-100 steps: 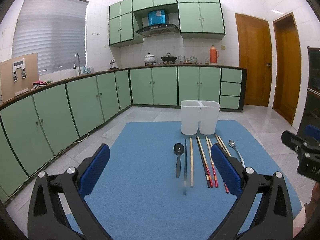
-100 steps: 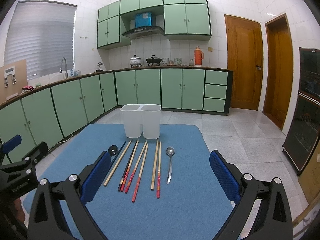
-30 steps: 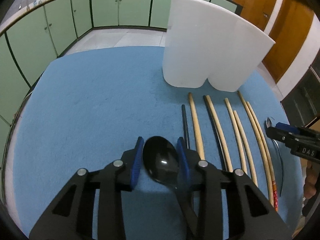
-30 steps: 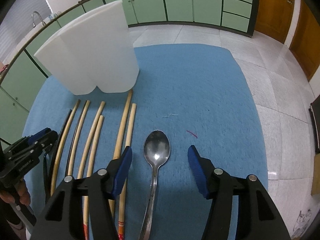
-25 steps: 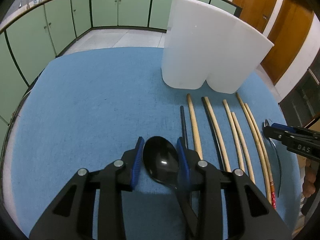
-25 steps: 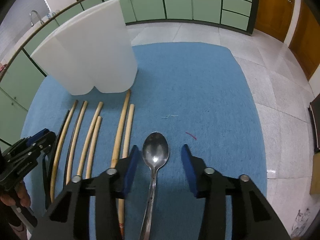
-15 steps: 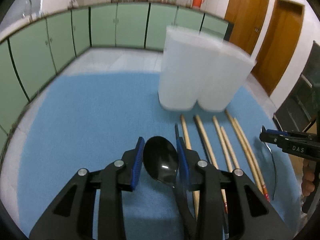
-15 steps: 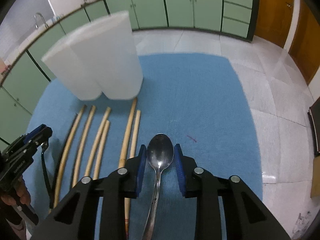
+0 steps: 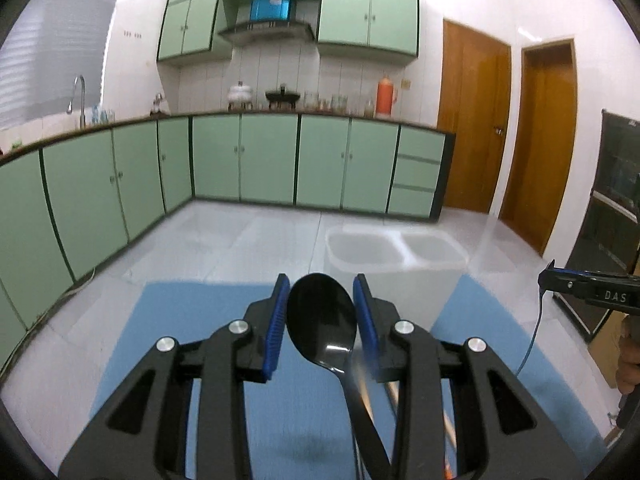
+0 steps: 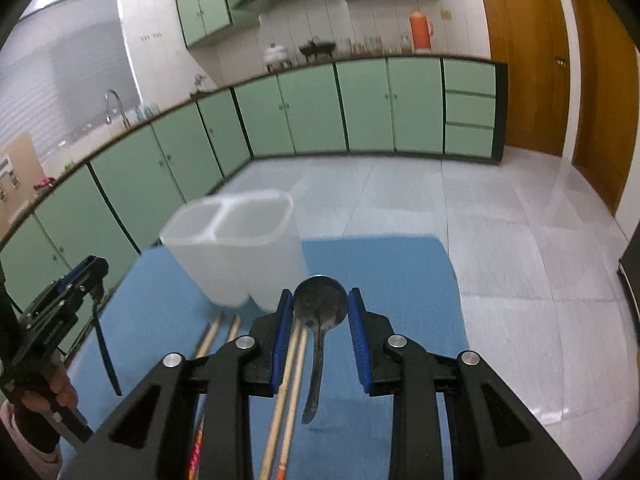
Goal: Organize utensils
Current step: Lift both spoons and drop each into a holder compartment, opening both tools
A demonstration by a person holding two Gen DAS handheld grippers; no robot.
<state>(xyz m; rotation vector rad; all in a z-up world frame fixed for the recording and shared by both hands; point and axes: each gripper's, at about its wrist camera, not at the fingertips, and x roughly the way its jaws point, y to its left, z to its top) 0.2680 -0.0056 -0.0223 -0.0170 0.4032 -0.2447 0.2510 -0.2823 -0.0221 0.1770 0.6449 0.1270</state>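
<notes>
We had our left gripper (image 9: 322, 314) clenched on the black spoon (image 9: 322, 316): the bowl sat squeezed between the two blue pads (image 9: 276, 322), its handle trailing back and down below the right-hand finger, clear of the blue mat (image 9: 168, 340). Ahead of those fingers, slightly to their right, stood the white two-compartment holder (image 9: 394, 264) on the far edge of the mat, both of its compartments showing nothing inside. The picture there was blurred.

Our right gripper (image 10: 320, 314) was likewise clamped on the metal spoon (image 10: 320, 304), pads pressing either side of the bowl, the handle hanging down under the fingers and lifted off the mat (image 10: 400, 280). From this side the holder (image 10: 236, 256) stood ahead and to the left of the fingers. Beneath and just left of them lay the chopsticks (image 10: 290, 384), side by side on the mat, pointing toward the holder; their red-patterned ends showed near the bottom edge.

Each gripper appeared in the other's view: the right one (image 9: 552, 280) at the far right of the left fingers, the left one (image 10: 94, 276) at the far left of the right fingers, with a hand (image 10: 52, 396) around its grip and the black spoon's handle hanging below it.
</notes>
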